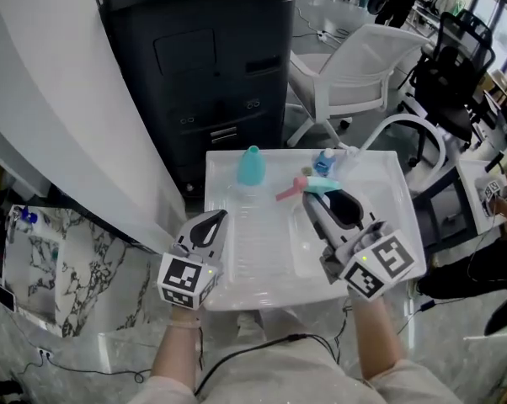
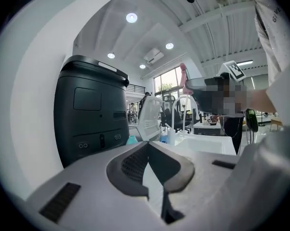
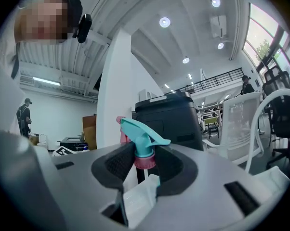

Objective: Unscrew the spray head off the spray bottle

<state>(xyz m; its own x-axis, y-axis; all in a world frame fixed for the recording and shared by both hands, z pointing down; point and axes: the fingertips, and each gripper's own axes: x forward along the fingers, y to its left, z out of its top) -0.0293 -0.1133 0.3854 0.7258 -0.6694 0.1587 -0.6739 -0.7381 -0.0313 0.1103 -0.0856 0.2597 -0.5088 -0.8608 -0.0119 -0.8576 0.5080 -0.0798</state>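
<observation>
The teal spray head with its pink trigger and collar is off the table, and my right gripper is shut on it. In the right gripper view the pads clamp the pink collar of the spray head in my right gripper, and a thin tube hangs below. A clear bottle with a teal top seems to lie on the white table; its body is hard to make out. My left gripper hovers over the table's near left part, apart from the bottle. The left gripper is shut with nothing between its pads.
A tall black cabinet stands right behind the table. A small blue-capped bottle sits at the table's far edge. A white chair and a black office chair stand to the right. A cable runs under the near edge.
</observation>
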